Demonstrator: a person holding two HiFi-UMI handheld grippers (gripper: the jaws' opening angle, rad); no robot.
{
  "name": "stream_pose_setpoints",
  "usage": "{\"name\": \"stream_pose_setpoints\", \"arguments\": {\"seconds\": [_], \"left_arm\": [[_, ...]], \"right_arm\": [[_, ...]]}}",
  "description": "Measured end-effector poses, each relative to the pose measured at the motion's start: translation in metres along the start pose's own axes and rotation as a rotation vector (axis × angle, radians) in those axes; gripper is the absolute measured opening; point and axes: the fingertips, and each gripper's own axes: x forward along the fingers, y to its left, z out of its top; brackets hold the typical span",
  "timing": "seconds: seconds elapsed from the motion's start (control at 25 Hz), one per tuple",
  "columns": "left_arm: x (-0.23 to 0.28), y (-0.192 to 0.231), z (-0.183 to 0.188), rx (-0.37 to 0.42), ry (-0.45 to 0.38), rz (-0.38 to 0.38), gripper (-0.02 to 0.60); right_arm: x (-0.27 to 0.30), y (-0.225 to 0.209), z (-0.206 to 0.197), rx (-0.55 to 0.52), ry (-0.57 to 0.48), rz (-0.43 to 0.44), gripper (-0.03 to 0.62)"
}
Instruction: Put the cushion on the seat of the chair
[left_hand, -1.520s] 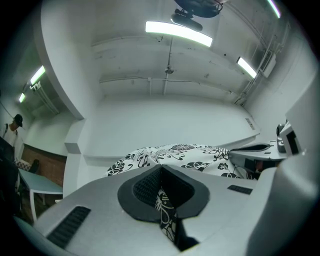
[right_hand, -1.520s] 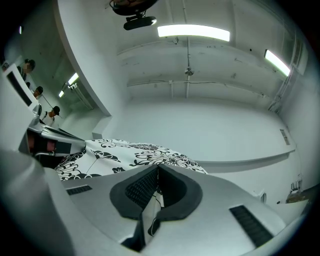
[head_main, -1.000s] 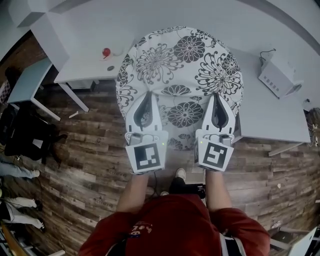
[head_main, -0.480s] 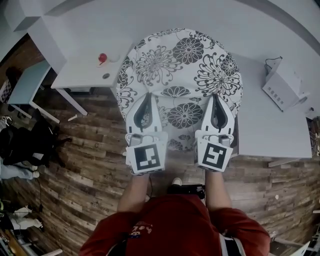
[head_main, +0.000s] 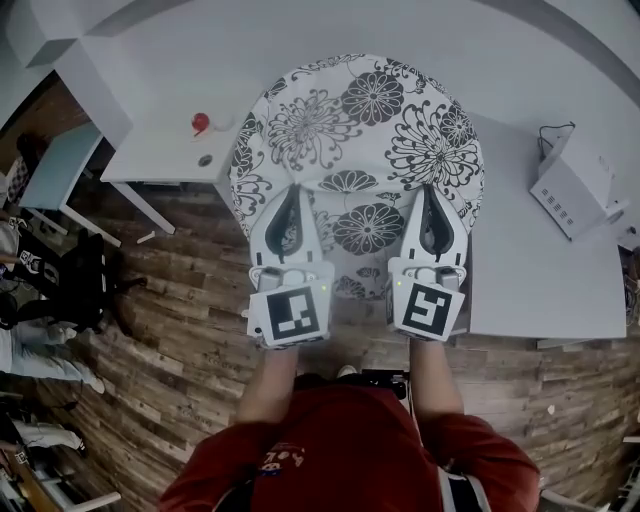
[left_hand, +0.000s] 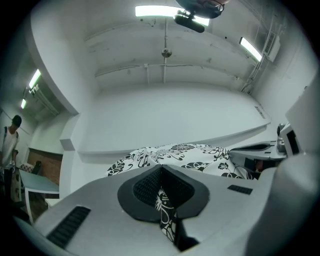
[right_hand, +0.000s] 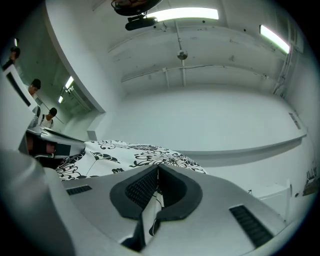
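Cushion (head_main: 360, 140) edge pinched between fingers of both grippers.

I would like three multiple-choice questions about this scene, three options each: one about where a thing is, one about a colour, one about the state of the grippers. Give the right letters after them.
1. Where is the small red object?
A) on the white desk left of the cushion
B) on top of the cushion
C) clamped in a gripper

2. What does the cushion look like?
A) plain blue
B) white with black flowers
C) red and yellow stripes

3. How are the left gripper and the right gripper?
A) both open and empty
B) only the left one shut on the cushion
C) both shut on the cushion

Answers:
1 A, since the head view shows the red object lying on the desk beside the cushion.
2 B, since the fabric is white with black flower prints.
3 C, since each gripper view shows floral fabric pinched between its jaws.
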Motion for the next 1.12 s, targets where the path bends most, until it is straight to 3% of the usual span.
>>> {"name": "stream_pose_setpoints", "arguments": {"seconds": [1.12], "left_arm": [[-0.0013, -0.0008, 0.0057, 0.016, 0.006, 0.01, 0.028]], "right_arm": [[0.0012, 0.0018, 0.0047, 0.024, -0.024, 0.018, 0.028]]}}
